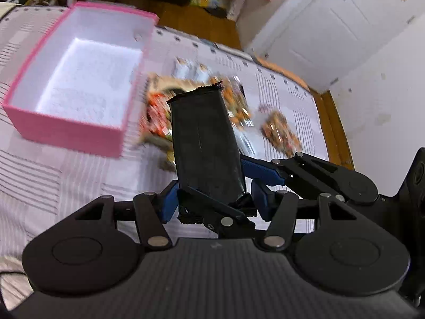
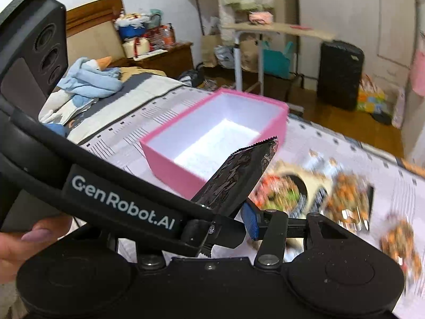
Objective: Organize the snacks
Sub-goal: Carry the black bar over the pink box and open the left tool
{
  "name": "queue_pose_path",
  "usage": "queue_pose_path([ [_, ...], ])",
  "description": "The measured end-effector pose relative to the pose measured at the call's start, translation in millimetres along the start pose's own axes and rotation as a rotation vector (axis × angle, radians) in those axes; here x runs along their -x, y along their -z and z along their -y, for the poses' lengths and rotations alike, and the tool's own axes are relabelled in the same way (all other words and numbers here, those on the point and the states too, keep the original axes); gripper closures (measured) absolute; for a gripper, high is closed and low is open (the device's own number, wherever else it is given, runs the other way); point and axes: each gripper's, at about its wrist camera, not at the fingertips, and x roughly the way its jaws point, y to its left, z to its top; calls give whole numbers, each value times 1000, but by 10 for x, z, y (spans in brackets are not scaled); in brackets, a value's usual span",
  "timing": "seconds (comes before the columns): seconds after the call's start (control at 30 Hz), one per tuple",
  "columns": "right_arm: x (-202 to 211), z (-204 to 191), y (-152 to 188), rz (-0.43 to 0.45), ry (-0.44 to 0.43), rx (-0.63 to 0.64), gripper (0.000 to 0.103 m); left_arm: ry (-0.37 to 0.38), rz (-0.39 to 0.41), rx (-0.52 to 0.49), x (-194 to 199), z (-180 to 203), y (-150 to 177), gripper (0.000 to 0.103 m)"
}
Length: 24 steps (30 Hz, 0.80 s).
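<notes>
Far left in the left wrist view, an open pink box [image 1: 66, 127] is parked on the striped bedspread [image 1: 39, 175], white inside, nothing seen in it. Just right of the box, a blurry pile of orange snack packs [image 1: 156, 117] is spread on the cover. In the middle, a black snack packet [image 1: 204, 143] is held up off the bed, crimped end pointing up and away. Its lower end is clamped by the left gripper [image 1: 215, 199], blue pads pressed to either side. Funny bit: the same packet is pinched by the right gripper [image 2: 212, 220] too, coming in from the right, one finger laid across the front and a blue pad against the far edge. So neither tool is empty; both are closed on that one packet. Further right, one more loose snack pack [image 1: 281, 130] is left lying by the bed's edge, and a white door [image 1: 332, 34] is seen behind. In the right wrist view, a hand [image 2: 24, 242] is caught at lower left.
</notes>
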Motion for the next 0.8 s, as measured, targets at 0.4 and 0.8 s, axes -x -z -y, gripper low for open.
queue_pose_path([
  [0.4, -1114, 11, -645, -20, -79, 125, 48, -75, 56, 116, -243, -948, -780, 47],
  [0.8, -1752, 161, -645, -123, -97, 120, 46, -93, 3, 208, -822, -1470, -978, 47],
])
